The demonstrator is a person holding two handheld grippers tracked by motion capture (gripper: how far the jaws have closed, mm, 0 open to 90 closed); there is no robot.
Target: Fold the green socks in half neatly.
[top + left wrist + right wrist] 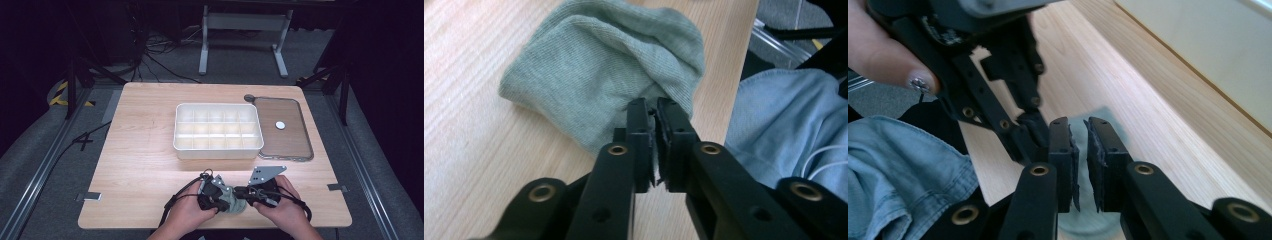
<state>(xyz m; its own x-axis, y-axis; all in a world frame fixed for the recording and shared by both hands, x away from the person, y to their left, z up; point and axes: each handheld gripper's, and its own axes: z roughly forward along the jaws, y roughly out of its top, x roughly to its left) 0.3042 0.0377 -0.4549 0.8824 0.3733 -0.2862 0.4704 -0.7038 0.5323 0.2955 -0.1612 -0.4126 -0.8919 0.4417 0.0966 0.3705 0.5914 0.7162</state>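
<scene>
Grey-green sock [604, 75] lies bunched at table's [140, 165] near edge, pinched by left gripper [651, 107] and right gripper [1079, 130]. Far behind, divided white organizer [218, 131] is seen empty; lid [281, 127] right of it.

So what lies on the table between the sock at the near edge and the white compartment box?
Nothing: in the high view, bare wood runs from the green sock, gripped by both tongs, up to the white compartment box.
</scene>
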